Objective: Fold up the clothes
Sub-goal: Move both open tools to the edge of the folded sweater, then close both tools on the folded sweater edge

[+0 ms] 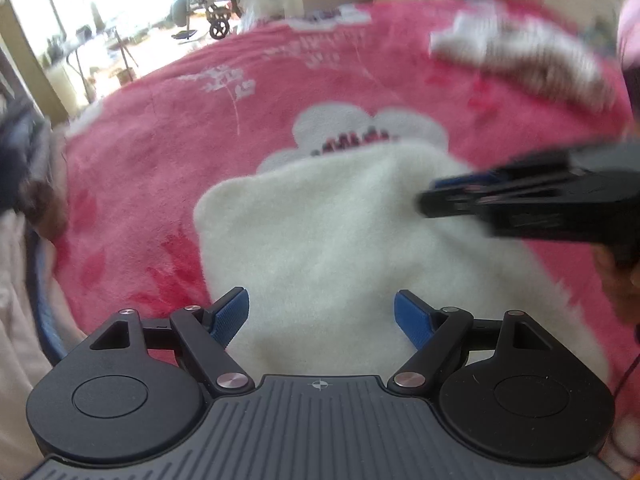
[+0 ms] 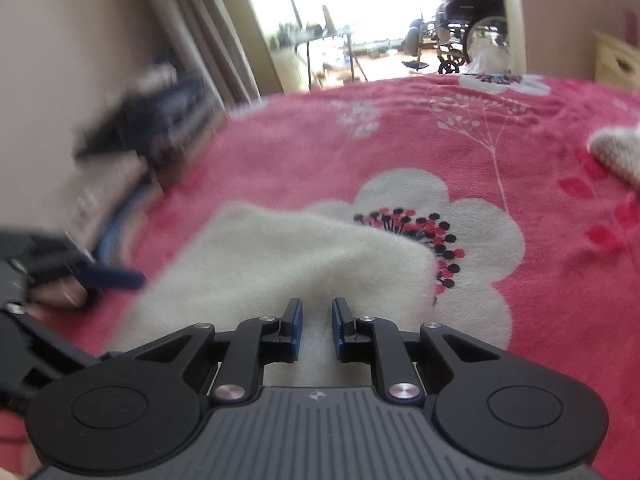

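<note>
A white fluffy garment [image 1: 340, 248] lies folded on the pink flowered blanket [image 1: 160, 128]. My left gripper [image 1: 320, 316] hovers over its near edge, wide open, with nothing between its blue pads. From the right, my right gripper [image 1: 436, 196] reaches over the garment's right side, blurred by motion. In the right wrist view the same garment [image 2: 288, 256] lies under my right gripper [image 2: 317, 322]. Its fingers stand a narrow gap apart and only fabric lying below shows between them. A blue finger of the left gripper [image 2: 112, 278] shows at the left edge.
A striped white and brown garment [image 1: 520, 64] lies at the far right of the blanket, seen as a knit piece [image 2: 618, 152] in the right wrist view. A blurred pile of dark and pale clothes [image 2: 152, 120] sits off the blanket's left edge. A wheelchair [image 2: 464, 32] stands beyond the bed.
</note>
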Demonstrator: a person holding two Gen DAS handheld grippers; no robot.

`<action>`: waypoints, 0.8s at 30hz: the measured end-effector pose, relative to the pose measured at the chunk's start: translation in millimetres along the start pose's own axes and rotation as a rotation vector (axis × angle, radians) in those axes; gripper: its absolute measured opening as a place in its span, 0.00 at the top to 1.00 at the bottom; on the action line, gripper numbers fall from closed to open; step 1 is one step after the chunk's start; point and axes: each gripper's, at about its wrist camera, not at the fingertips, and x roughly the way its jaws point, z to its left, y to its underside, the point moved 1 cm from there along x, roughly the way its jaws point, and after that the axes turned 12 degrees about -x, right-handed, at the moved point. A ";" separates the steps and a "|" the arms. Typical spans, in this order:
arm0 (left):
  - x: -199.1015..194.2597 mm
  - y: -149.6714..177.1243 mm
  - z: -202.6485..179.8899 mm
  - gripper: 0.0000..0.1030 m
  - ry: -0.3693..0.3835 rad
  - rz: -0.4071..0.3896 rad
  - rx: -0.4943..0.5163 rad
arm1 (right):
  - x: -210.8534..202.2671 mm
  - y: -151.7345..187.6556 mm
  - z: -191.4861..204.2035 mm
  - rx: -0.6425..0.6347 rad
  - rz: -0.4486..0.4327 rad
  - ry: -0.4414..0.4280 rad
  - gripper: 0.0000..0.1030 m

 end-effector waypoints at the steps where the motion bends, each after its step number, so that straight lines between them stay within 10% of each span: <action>1: -3.7 -1.4 10.8 0.15 0.026 -0.016 -0.020 | -11.6 1.7 -9.1 0.048 -0.036 -0.014 0.70; 7: 17.7 4.8 76.9 0.10 0.302 0.148 -0.237 | -45.8 43.8 -74.2 0.413 -0.079 -0.203 0.23; 13: 54.2 15.9 83.2 0.08 0.453 0.232 -0.326 | -16.4 98.0 -100.7 0.675 0.053 -0.365 0.14; 24: 103.1 21.6 75.6 0.00 0.618 0.312 -0.387 | 59.4 61.0 -81.9 0.518 0.148 -0.532 0.00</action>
